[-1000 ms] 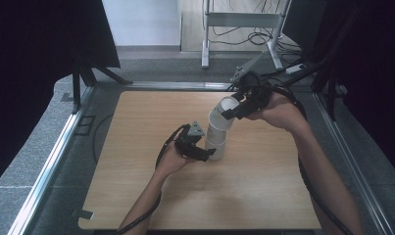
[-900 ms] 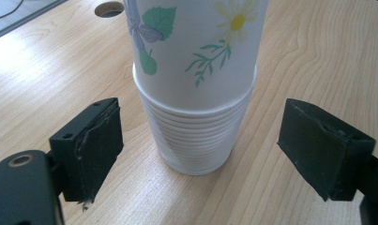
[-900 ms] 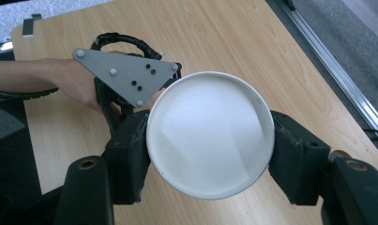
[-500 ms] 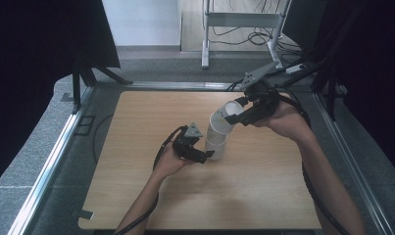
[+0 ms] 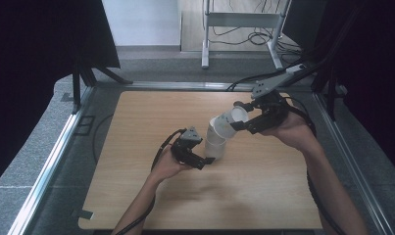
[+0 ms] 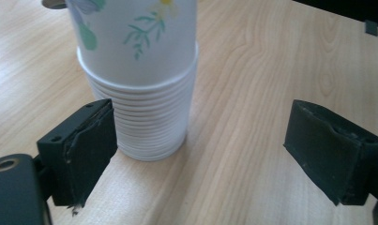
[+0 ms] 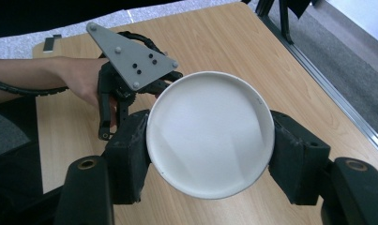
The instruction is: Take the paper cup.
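The right tool [image 7: 210,154] is clamped on a white paper cup [image 7: 210,133], one jaw on each side of its wall, the cup's flat base facing the camera. In the high view this cup [image 5: 228,121] is tilted, seemingly with its mouth over the top of the stack of cups [image 5: 215,145] standing on the wooden worktop [image 5: 136,137], though contact is hard to judge. The left tool [image 6: 200,154] is spread wide, jaws either side of the stack's foot [image 6: 151,126]; the left jaw sits just beside it. The upper cup bears a printed flower pattern; no writing is readable.
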Demonstrator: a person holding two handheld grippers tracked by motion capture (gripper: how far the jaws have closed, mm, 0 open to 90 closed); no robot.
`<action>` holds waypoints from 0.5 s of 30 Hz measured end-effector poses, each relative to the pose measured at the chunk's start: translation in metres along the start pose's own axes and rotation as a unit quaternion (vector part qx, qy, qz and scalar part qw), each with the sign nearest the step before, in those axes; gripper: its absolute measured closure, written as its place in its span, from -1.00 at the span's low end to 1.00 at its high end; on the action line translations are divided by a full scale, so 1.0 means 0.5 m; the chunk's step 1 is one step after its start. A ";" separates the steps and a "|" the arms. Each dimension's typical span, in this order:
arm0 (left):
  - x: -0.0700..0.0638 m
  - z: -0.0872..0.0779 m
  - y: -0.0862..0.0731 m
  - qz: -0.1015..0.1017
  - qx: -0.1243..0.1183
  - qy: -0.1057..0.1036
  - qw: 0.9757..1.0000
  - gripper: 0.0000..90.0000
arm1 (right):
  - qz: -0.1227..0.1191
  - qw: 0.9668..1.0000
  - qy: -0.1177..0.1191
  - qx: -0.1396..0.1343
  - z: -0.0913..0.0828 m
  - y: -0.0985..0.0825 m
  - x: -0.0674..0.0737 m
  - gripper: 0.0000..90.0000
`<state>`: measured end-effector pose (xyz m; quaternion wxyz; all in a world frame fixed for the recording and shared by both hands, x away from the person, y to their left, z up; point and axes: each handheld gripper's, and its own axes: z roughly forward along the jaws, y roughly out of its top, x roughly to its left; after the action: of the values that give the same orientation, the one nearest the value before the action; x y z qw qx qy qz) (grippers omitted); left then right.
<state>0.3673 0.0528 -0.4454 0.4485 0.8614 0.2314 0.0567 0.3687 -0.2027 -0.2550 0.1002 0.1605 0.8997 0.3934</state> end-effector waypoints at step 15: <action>-0.017 -0.014 -0.014 0.008 -0.012 -0.042 0.999 -0.84 | -0.006 1.000 0.014 -0.026 0.005 -0.061 0.024 -0.21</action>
<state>0.3555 0.0575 -0.4459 0.4675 0.8596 0.2044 0.0268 0.3516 -0.2162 -0.2799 0.0938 0.1469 0.8915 0.4181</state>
